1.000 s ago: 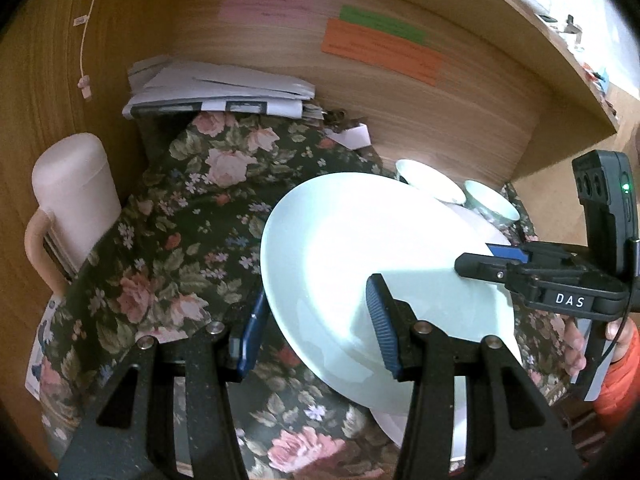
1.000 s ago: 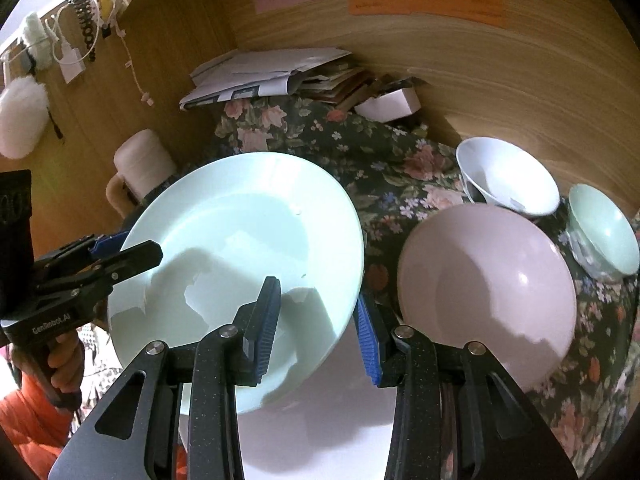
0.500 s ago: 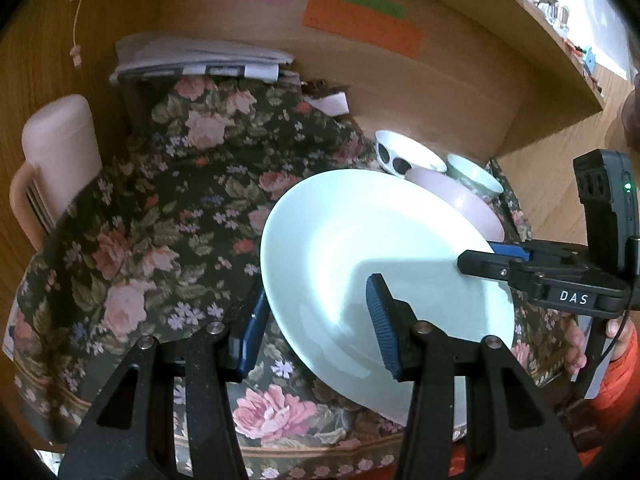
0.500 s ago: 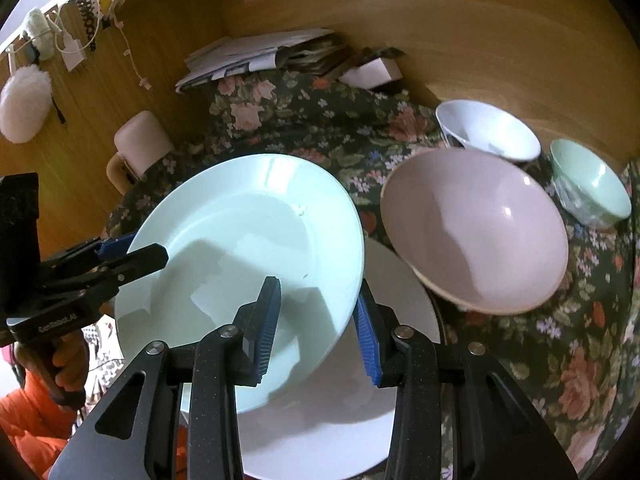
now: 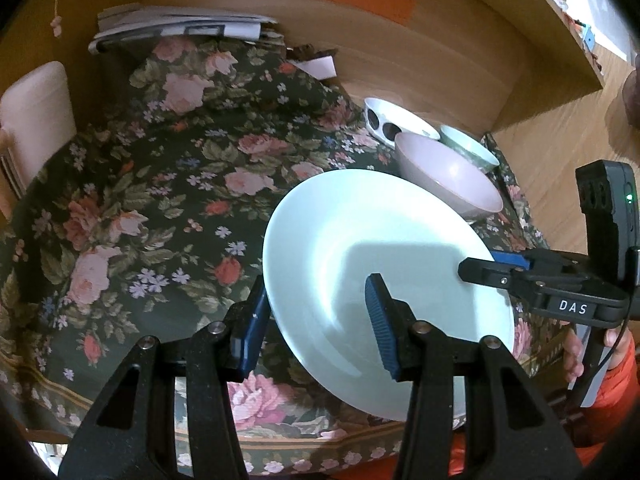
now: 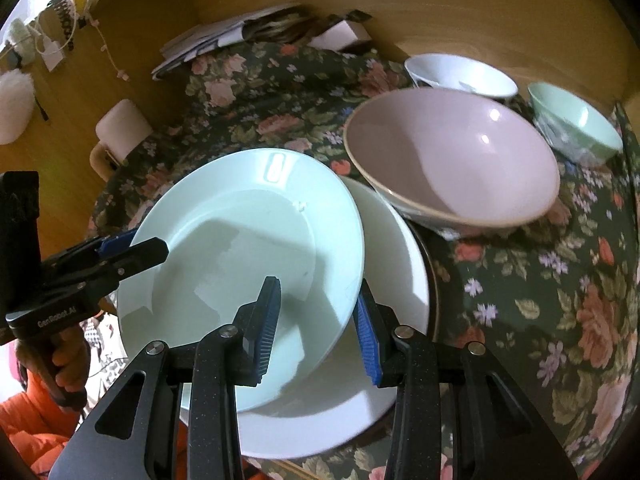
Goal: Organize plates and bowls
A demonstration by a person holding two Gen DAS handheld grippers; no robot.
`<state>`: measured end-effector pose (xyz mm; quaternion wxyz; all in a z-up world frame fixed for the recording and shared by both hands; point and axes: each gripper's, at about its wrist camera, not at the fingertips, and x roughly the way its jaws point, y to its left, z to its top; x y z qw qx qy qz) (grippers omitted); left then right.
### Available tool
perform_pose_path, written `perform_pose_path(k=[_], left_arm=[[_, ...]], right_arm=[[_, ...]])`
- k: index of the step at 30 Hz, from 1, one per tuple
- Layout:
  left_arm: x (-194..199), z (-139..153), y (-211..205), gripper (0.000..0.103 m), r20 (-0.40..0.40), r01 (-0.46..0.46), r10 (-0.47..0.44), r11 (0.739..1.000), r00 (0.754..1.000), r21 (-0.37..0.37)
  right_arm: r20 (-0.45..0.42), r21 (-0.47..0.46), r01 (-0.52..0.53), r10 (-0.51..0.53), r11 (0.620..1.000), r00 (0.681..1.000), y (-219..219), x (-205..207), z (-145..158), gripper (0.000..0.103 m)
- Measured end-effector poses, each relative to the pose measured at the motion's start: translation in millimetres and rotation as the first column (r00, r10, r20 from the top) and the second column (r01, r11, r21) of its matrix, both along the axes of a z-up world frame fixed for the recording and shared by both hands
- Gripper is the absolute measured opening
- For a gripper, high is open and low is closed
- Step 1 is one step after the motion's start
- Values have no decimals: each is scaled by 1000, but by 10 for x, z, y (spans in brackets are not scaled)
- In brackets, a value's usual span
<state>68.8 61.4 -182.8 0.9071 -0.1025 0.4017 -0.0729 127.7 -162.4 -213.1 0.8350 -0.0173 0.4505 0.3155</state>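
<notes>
Both tongs grip the pale green plate (image 6: pixel 240 256): left tongs (image 5: pixel 316 320) at its nine o'clock rim, right tongs (image 6: pixel 316 320) at three, tilted just above the white plate (image 6: pixel 384 280).

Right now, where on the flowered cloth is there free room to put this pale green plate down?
Free: the wide stretch of cloth between the cream mug, the paper stack and the plate. Crowded: the right side, with the white plate and pink bowl.
</notes>
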Motion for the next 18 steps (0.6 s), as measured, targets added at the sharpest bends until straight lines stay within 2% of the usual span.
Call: perform_pose_path(k=[18], left_arm=[[108,-163,-199,45,-39,44,-43,999,998,31]], right_arm=[[-7,-6,15,-16,1000,1000,-190,-71,-5,34]])
